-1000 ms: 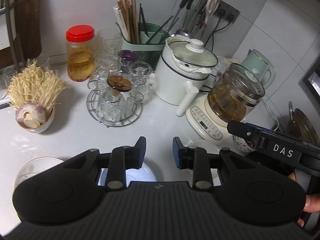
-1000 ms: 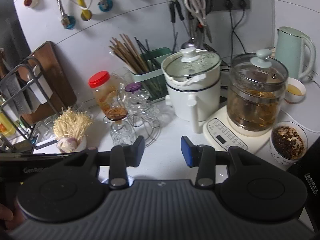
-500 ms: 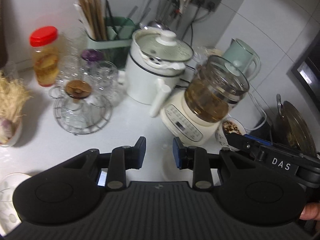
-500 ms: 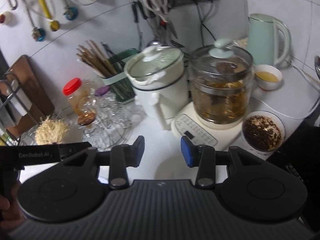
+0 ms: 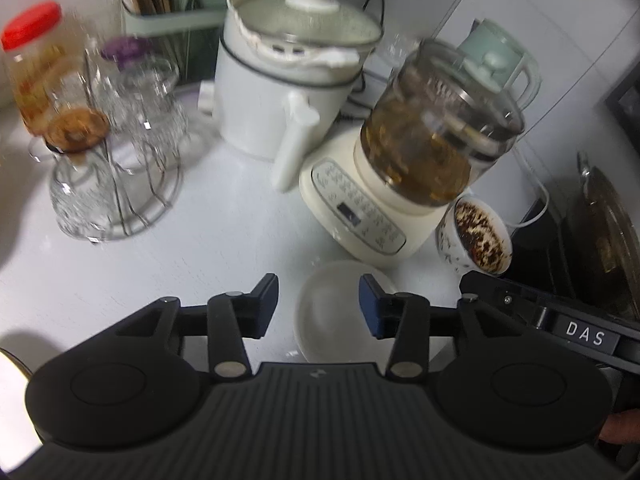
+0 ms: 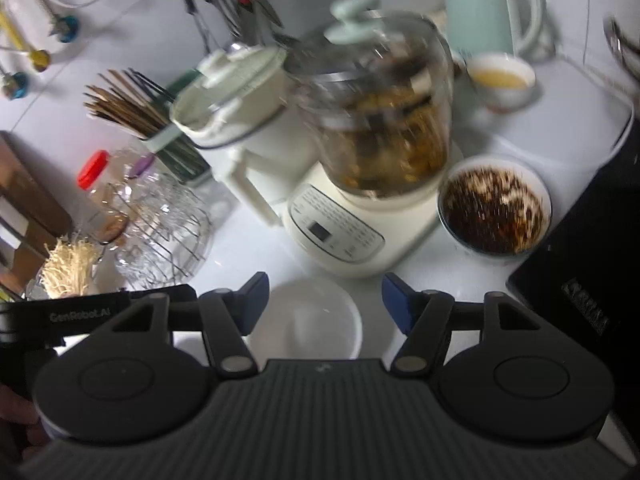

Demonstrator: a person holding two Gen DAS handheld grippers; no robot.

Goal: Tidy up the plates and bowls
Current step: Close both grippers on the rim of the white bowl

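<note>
White bowl (image 6: 312, 320) now between both opening tongs.

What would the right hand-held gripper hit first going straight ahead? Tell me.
Most likely the empty white bowl, which lies between the opening fingers of the right hand-held gripper; depth is unclear, and the pads do not touch it.

White letters "DAS" on the right gripper (image 5: 586, 336); "GenRobot.AI" printed on the left gripper (image 6: 80, 314).

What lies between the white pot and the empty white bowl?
Only bare counter lies between the white pot and the empty white bowl, as the left wrist view shows.
</note>
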